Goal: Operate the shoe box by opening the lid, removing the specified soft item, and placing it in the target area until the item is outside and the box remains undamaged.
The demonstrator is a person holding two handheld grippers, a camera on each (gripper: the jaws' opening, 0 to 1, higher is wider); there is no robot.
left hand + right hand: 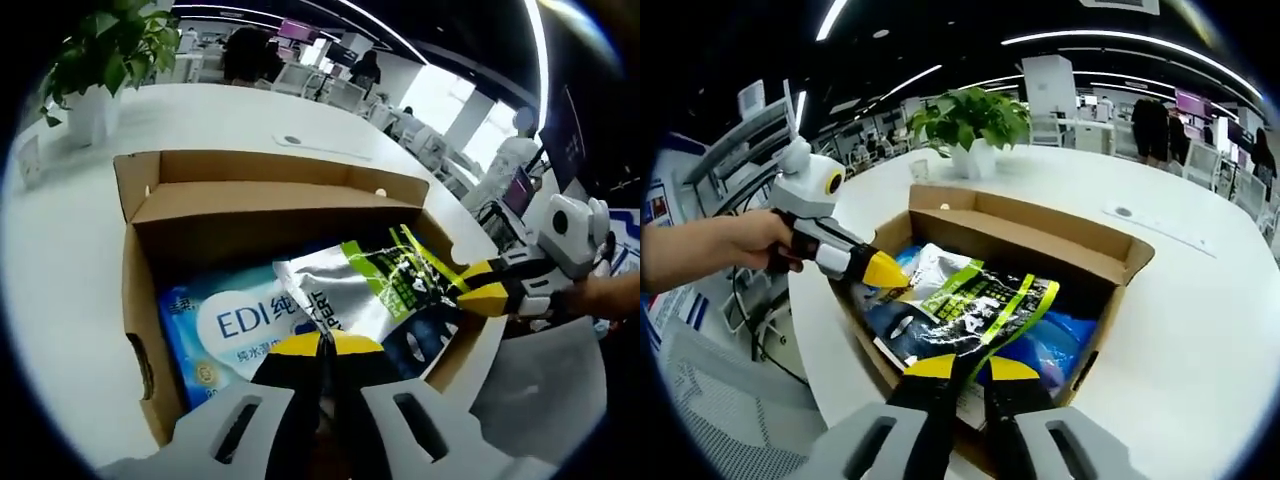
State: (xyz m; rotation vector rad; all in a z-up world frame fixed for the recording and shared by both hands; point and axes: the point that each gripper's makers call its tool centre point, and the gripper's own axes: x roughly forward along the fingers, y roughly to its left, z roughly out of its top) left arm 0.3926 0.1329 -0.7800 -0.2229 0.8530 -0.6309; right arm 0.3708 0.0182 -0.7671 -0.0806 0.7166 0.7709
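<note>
Open shoe box (1110, 262) on white table (1200, 330); right gripper (970, 366) jaws clamped on green-black pouch (975, 305), left gripper (322, 343) jaws together

Bright, even light from long ceiling strips (1120, 45) and far windows (440, 95) floods both views, washing the white table (230, 115) almost to glare, leaving soft shadow inside the box (270, 215), while fisheye distortion bends the edges and the far office blurs.
</note>
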